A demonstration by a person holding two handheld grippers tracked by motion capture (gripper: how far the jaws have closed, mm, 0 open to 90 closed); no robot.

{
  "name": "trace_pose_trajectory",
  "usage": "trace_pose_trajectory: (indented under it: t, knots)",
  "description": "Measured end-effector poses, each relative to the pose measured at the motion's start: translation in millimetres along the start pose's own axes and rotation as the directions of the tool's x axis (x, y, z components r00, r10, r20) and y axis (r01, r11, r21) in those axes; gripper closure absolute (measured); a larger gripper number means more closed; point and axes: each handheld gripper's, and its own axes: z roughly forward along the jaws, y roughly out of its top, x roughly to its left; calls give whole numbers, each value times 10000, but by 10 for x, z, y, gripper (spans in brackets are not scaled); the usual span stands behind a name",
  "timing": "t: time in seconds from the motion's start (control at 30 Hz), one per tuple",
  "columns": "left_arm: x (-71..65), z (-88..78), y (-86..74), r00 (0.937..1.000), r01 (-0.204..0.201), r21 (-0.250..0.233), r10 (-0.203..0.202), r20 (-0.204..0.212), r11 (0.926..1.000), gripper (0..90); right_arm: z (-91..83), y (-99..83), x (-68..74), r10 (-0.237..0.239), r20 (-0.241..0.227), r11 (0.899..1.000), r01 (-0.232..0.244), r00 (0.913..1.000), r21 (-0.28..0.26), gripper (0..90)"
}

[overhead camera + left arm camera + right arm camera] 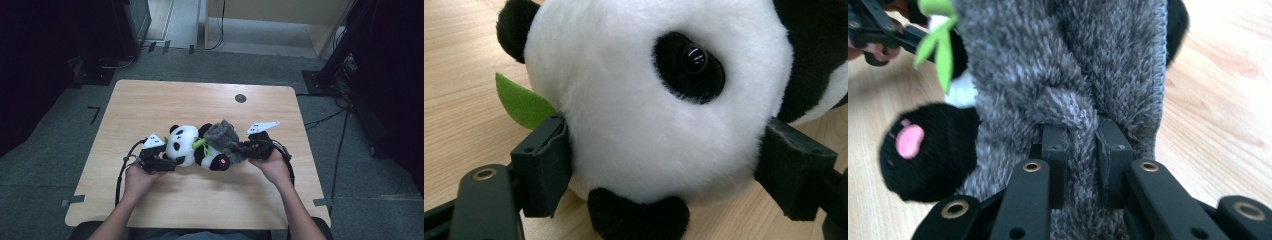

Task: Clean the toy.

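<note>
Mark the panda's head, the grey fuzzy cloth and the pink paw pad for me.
panda's head (644, 115), left gripper view, on the white cheek.
grey fuzzy cloth (1058, 55), right gripper view, on its upper pile.
pink paw pad (909, 141), right gripper view, on its middle.

Panda toy (187, 145) lies on table (150, 100), just below frame centre in the high view, head to the left, body to the right. Cloth (222, 137) sits on its body, right of the head. My left gripper (167, 162) at lower left of the head, my right gripper (245, 150) at the cloth's right edge.
</note>
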Motion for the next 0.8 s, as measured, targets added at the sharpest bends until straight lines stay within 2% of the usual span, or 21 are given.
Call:
trace_pose_trajectory:
  t: [0.17, 0.33, 0.5, 0.67, 0.8]
  knots:
    - [16, 4, -1, 10000, 38, -104, -37, 86, 9999, 175, 0, -78, -74, 251, 203, 9991, -258, 9995, 346, 783]
    - [23, 9, -2, 10000, -13, -165, 14, 60, 9999, 168, 2, -131, -127, 160, 405, 9984, -182, 9991, 527, 782]
    - [26, 10, -2, 10000, 28, -202, -27, 67, 9998, 163, 0, -174, -200, 359, 551, 9968, -397, 9978, 695, 782]
    - [27, 11, -2, 10000, 0, -247, 2, 89, 9997, 155, -58, -199, -263, 444, 575, 9978, -471, 9974, 468, 778]
    - [25, 8, -1, 10000, -12, -246, 14, 64, 9997, 155, -114, -184, -262, 427, 165, 9990, -429, 9990, 158, 780]
